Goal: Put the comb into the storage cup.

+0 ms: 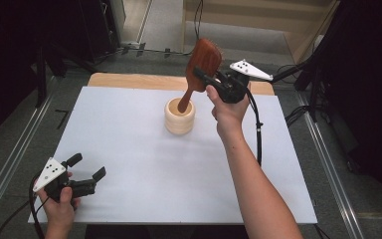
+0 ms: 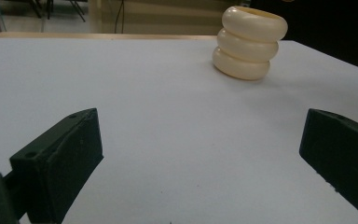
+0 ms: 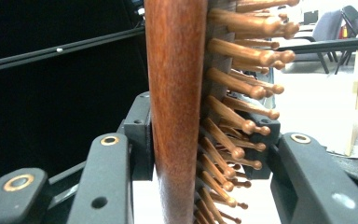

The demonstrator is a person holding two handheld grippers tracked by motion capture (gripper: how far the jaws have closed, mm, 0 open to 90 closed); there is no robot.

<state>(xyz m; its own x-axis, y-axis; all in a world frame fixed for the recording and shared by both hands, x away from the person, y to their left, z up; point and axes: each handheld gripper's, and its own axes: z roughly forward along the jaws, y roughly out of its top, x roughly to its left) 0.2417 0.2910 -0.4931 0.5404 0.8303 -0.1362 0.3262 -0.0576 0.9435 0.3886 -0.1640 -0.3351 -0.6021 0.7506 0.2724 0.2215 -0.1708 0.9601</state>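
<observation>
The right tongs (image 1: 205, 76) are clenched on a wooden paddle hairbrush (image 1: 203, 60), one jaw against its smooth back and the other among the wooden bristle pins (image 3: 242, 93), as the right gripper view shows close up. The brush stands tilted with its handle end already inside the mouth of the cream ribbed cup (image 1: 179, 116), which sits near the far middle of the white surface (image 1: 129, 149); the paddle head leans up and away from the cup toward the far edge. To finish this well, the handle probably ought to go straight down until it meets the bottom of the cup, with the head eased against the rim before letting go, since the top-heavy head could tip so light a cup. The left tongs (image 1: 87, 172) are released and hold nothing, resting low at the near left corner, well apart from the cup. No brand, label or readable writing shows on brush, cup or surface.
</observation>
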